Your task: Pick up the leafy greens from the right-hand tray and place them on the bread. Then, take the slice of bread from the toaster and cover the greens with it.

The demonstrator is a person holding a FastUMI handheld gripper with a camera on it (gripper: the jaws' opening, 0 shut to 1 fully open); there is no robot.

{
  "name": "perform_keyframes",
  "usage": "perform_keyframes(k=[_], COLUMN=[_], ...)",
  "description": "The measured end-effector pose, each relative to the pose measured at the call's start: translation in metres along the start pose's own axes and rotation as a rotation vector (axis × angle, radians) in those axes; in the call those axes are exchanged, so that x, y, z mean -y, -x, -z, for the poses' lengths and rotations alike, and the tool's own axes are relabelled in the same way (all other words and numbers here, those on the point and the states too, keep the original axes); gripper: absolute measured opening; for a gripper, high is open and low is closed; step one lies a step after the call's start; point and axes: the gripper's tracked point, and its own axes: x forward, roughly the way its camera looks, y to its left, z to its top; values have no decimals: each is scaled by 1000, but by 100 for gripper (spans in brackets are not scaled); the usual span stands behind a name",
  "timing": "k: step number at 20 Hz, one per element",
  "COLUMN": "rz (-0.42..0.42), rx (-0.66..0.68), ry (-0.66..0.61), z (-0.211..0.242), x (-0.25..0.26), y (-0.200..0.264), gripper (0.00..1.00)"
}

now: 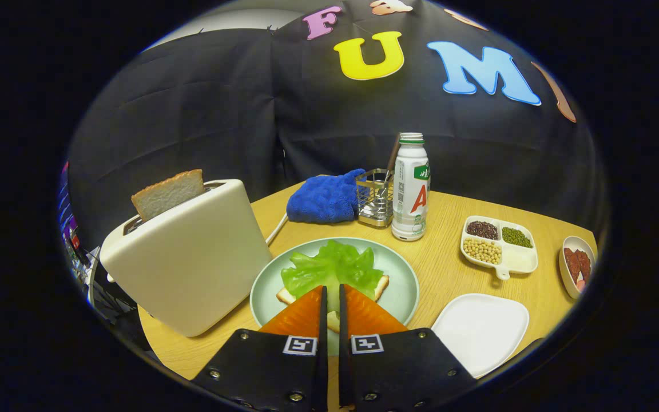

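The leafy greens (332,268) lie on a slice of bread (384,284) in the pale green plate (404,289), just ahead of my fingers. My gripper (331,293) hovers over the near side of that bread, its fingers nearly together with only a narrow slit between them and nothing held. To the left stands a cream toaster (192,263) with a second slice of bread (168,193) sticking up out of its slot. An empty white tray (481,331) sits to the right of my fingers.
Beyond the plate stand a white bottle (411,189), a metal utensil holder (375,197) and a blue cloth (325,197). On the right are a divided dish of beans (498,243) and a small bowl of red pieces (577,266). The wooden table (444,257) ends just past them.
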Motion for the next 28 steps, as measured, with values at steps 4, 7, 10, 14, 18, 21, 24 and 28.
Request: perform_keyframes(k=[4,7,10,14,18,21,24,28], rz=[20,71,89,78,18,-5,-23,-20], rx=[19,66,148,254,312,330,343,359], ry=[-18,22,29,71,70,67,38,21], z=[-7,-18,-36,-63,-77,-82,-85,-95], x=[2,5,-9,-43,-90,-115,-141,-181], y=[7,22,44,74,91,90,88,80], gripper=[34,53,53,53,53,53,53,53])
